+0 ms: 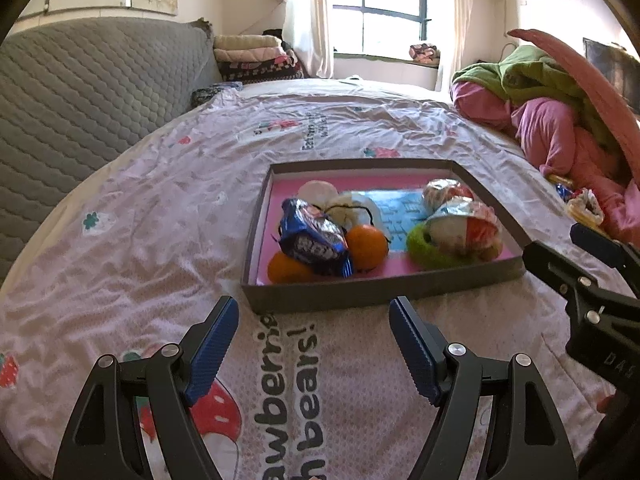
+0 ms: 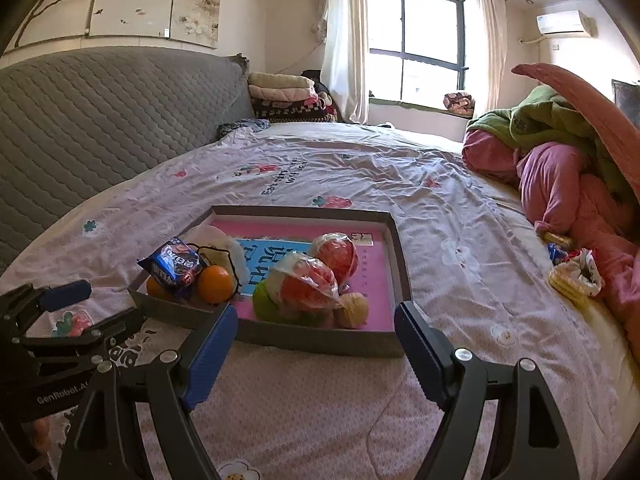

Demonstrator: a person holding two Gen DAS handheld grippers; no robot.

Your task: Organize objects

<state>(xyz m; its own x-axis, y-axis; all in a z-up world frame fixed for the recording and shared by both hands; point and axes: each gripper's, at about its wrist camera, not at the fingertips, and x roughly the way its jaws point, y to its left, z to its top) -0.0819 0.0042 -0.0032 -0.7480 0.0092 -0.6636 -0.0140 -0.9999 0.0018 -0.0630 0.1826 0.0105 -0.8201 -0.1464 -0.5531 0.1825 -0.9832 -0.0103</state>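
Snacks and fruit already fill my grey tray [image 1: 376, 294] on the bed [image 1: 160, 240]: Oreo packet [image 1: 314, 238] and oranges [image 1: 367, 246] left, wrapped fruit [image 1: 466, 224] right. Left gripper [image 1: 314, 344] and right gripper [image 2: 316, 344] both hang released, empty, before its near edge. A few items [image 2: 576, 278] remain by the pink bedding [image 2: 568, 184], I judge.

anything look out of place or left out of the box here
Yes. A few small items lie loose on the bedspread by the pink bedding, well right of the box, which holds everything else. In the box, the blue snack packet sits tilted atop the oranges.
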